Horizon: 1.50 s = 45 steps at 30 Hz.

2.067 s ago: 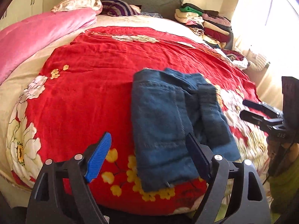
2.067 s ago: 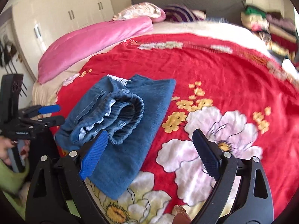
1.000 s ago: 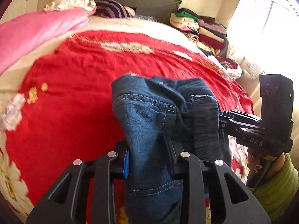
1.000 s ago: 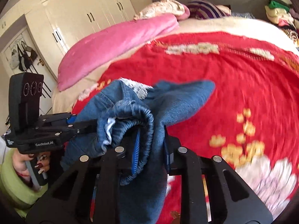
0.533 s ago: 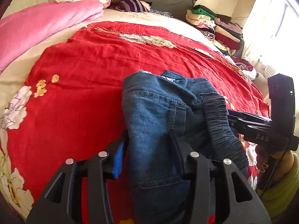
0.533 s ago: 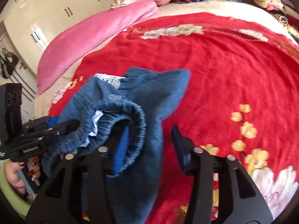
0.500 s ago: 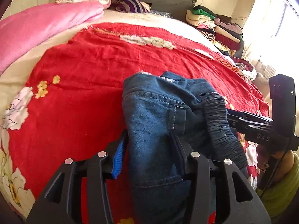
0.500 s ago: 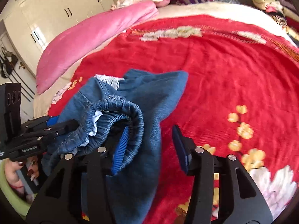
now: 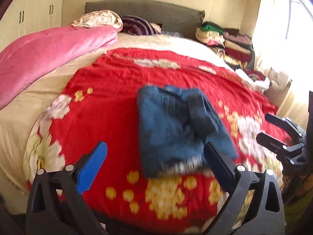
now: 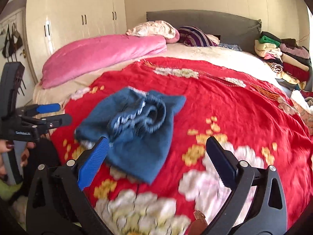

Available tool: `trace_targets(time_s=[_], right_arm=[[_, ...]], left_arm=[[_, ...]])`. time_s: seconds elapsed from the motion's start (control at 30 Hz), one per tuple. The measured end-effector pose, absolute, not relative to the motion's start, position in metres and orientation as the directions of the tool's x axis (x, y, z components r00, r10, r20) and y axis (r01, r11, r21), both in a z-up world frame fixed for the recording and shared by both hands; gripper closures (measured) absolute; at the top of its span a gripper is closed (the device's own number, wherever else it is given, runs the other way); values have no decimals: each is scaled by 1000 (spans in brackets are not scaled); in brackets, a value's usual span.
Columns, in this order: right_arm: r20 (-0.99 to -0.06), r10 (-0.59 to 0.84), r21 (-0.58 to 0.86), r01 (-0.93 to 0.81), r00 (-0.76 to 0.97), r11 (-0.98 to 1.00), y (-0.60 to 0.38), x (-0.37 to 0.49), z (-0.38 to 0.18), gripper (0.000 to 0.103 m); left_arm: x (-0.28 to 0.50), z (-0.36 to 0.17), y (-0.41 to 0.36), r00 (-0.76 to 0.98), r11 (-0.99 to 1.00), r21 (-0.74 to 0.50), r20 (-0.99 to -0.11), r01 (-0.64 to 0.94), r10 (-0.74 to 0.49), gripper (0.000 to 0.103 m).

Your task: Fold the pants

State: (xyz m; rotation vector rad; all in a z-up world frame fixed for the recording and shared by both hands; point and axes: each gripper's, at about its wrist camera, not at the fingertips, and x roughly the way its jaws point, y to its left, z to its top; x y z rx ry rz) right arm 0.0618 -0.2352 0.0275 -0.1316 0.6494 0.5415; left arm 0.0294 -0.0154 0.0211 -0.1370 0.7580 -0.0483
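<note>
The blue denim pants (image 9: 176, 125) lie folded in a compact bundle on the red floral bedspread (image 9: 109, 101); in the right wrist view (image 10: 135, 131) the elastic waistband sits on top. My left gripper (image 9: 156, 160) is open and empty, pulled back just short of the bundle's near edge. My right gripper (image 10: 156, 152) is open and empty, drawn back from the bundle's near right side. Each gripper shows at the edge of the other's view, the right one (image 9: 273, 129) and the left one (image 10: 50, 113), both open.
A rolled pink quilt (image 10: 105, 52) lies along the left of the bed. Pillows (image 10: 154, 29) and a grey headboard (image 10: 203, 19) are at the back. A stack of folded clothes (image 10: 281, 56) sits at the back right. White wardrobes (image 10: 74, 13) stand beyond the left side.
Both grippers opened, let go of the pants and pulled back. The folded bundle now lies free on the bedspread.
</note>
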Motion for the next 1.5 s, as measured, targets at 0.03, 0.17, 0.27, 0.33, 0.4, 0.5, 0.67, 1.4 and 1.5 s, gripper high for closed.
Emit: trace_targets(time_s=[0.03,0.17,0.27,0.33,0.4,0.5,0.67,1.4,1.5], right_arm=[[-610,426,45,-508,668,860,-236,56,24,9],[-650,402,65,-479,645,875,-241,41,8,9],[-684,378,78,-452,624,889,-243,36,-5,9],[-690,367,87,-432,624,898,-245,34,-8,9],[-682,375,96,-431,627,897,-248,32,-5,9],[-672,379,86,-441,636,893,-248,30,0,9],[-676,398,100,-457,621,884,-245,29,2,9],[-670,393,100,-449,629,888,-248,29,5,9],[-671,392,99,-449,629,888,-249,29,5,9]], left_arm=[[22,18,-16,721,989,-144,-687,-14,-90,5],[3,1,-16,694,984,-172,-713,-38,-98,4],[2,-8,-18,673,985,-169,-734,-40,-98,4],[2,-9,-18,665,985,-168,-741,-46,-95,4],[1,-8,-18,667,984,-172,-739,-47,-97,4],[-1,-6,-17,671,983,-175,-735,-53,-95,4],[-3,-4,-18,672,983,-171,-735,-60,-87,4],[-4,1,-22,673,984,-165,-735,-64,-79,4],[-4,2,-21,674,984,-164,-734,-63,-79,4]])
